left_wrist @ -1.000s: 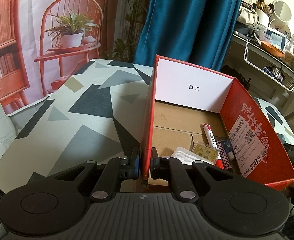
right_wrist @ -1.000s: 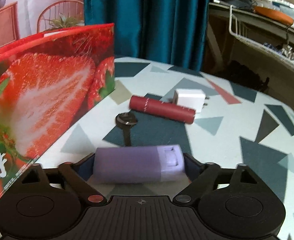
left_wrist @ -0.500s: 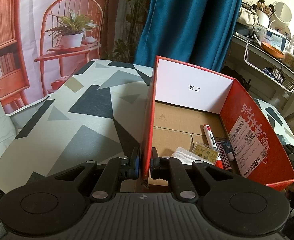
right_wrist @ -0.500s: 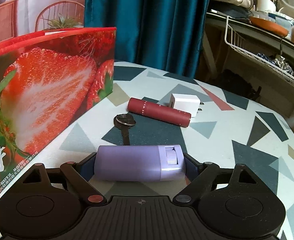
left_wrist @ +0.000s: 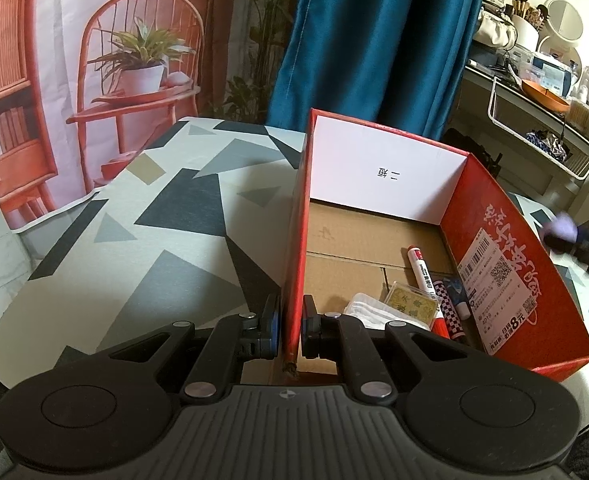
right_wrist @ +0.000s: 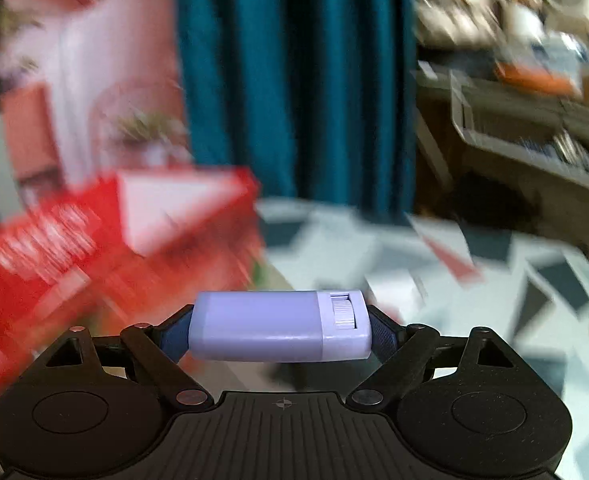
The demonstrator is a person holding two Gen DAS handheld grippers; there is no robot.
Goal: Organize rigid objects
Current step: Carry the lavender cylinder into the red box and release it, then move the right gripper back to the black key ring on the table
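red box (left_wrist: 490,240) end wall: "二 短" (upside down); label (left_wrist: 498,300): "8元"

Nearly all of the right wrist view is smeared: the red box (right_wrist: 94,248), the desk (right_wrist: 494,300) and the far shelf clutter are streaks, so whatever lies on the desk there cannot be made out. In the left wrist view a lilac and black blur (left_wrist: 570,236) at the right edge is perhaps the right gripper. The left gripper (left_wrist: 290,330) hides the box's near corner.
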